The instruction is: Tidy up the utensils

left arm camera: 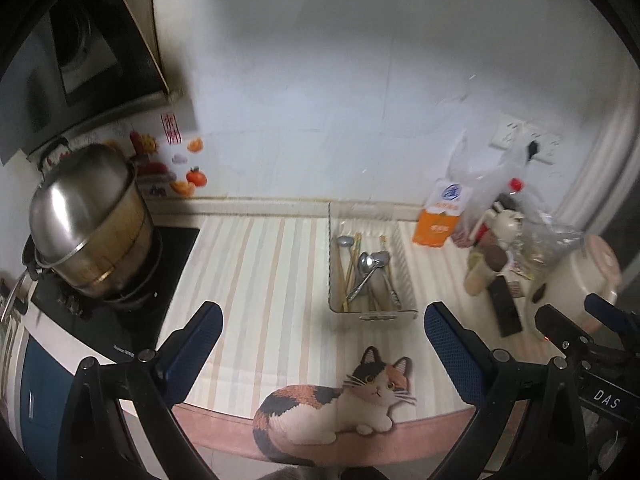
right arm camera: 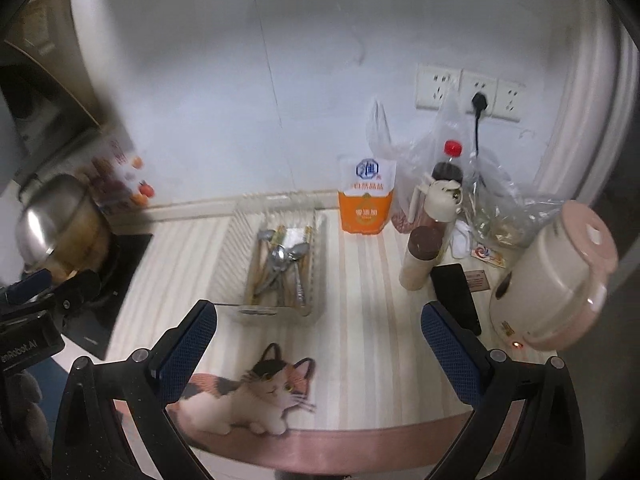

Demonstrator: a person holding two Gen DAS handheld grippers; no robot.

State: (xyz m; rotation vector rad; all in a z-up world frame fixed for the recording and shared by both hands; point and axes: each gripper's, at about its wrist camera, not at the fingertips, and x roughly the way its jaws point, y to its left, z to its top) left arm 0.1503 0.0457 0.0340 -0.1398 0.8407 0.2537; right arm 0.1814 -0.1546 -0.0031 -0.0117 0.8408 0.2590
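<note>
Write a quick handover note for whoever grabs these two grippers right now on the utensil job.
Left gripper: open, empty, above the counter's front edge.
Right gripper: open, empty, beside it.
Clear tray sits mid-counter on the striped mat; spoons and chopsticks lie jumbled together inside it.
Done: nothing visibly sorted.
Left: likely separate spoons from chopsticks. Nothing lies between the grippers and the tray.

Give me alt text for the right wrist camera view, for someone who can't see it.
The open, empty right claw hovers over a striped counter, facing a clear tray of spoons and chopsticks. An orange salt bag, bottles and a cream cooker stand to the right; a steel pot sits far left.
</note>
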